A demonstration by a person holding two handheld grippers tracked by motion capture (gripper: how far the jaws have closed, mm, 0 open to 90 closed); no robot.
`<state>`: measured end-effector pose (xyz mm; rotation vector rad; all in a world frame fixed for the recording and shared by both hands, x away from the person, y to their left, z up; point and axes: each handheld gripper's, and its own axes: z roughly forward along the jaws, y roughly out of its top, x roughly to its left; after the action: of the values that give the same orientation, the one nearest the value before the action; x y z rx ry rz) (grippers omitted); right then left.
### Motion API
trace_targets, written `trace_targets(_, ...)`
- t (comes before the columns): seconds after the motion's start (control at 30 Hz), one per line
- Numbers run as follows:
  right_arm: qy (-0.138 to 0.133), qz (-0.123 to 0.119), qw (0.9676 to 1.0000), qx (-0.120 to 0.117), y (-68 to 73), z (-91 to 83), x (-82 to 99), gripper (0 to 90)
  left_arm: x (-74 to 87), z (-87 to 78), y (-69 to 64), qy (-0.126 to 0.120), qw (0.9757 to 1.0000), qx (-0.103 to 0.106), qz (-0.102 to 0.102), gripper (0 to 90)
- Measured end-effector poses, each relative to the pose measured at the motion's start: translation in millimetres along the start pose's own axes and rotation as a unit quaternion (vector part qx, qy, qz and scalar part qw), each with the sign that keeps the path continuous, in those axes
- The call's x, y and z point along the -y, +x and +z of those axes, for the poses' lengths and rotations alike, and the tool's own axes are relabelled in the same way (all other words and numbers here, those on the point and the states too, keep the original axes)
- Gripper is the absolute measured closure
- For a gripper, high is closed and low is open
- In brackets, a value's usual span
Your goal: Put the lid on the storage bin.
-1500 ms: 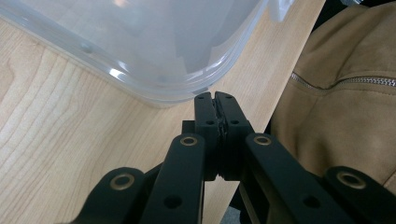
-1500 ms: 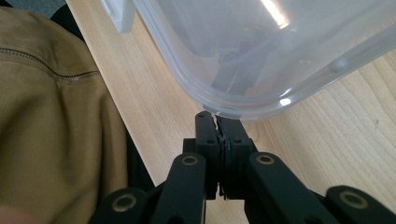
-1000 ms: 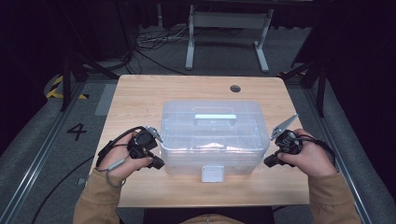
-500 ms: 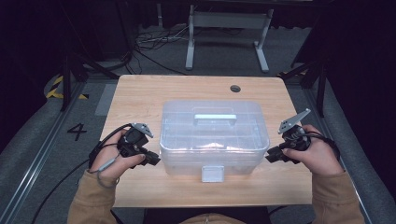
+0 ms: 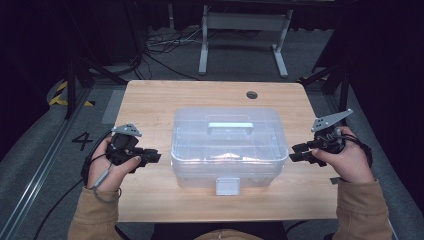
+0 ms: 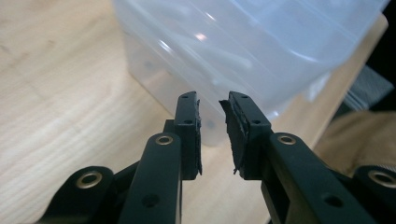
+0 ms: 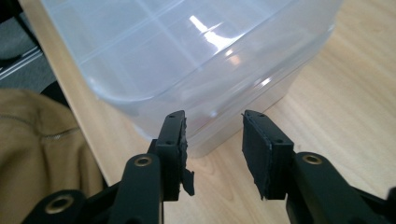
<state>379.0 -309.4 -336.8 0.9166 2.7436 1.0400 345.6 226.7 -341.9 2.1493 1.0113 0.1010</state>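
With both my left gripper (image 5: 154,156) and right gripper (image 5: 296,152) just opening, part-way apart and empty beside the clear plastic lidded storage box (image 5: 227,145) mid-way on the pale wooden table (image 5: 150,107), I judge a careless re-approach could shove it askew.

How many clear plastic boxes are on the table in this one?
1. The clear plastic box sits mid-table with its lid on, between the left gripper and the right gripper; neither touches it.
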Motion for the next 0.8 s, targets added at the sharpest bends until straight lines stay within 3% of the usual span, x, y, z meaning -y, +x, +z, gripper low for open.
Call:
trace_targets(0.13,-0.03,0.008,0.9993,0.019,-3.7,-3.6,1.3,56.6,2.5,-1.9,6.6,-0.018,0.9997,-0.013,-0.013,74.7)
trace_targets(0.2,-0.062,0.019,0.9971,0.041,-10.1,-7.1,4.1,54.2,3.7,-2.3,10.8,-0.027,0.9993,-0.021,-0.017,74.6)
trace_targets(0.27,-0.075,0.026,0.9956,0.051,-14.5,-7.8,6.7,51.4,5.6,-2.7,16.2,-0.041,0.9978,-0.044,-0.029,74.7)
trace_targets(0.4,-0.098,0.045,0.9915,0.073,-24.4,-7.0,12.0,46.5,9.3,-2.8,24.4,-0.067,0.9949,-0.06,-0.047,73.4)
trace_targets(0.6,-0.12,0.082,0.9843,0.101,-42.0,-3.6,22.8,42.0,15.9,1.0,37.9,-0.08,0.9914,-0.084,-0.061,71.0)
trace_targets(0.8,-0.133,0.096,0.98,0.113,-55.5,3.3,30.8,38.7,22.2,5.8,48.9,-0.093,0.9884,-0.096,-0.072,70.2)
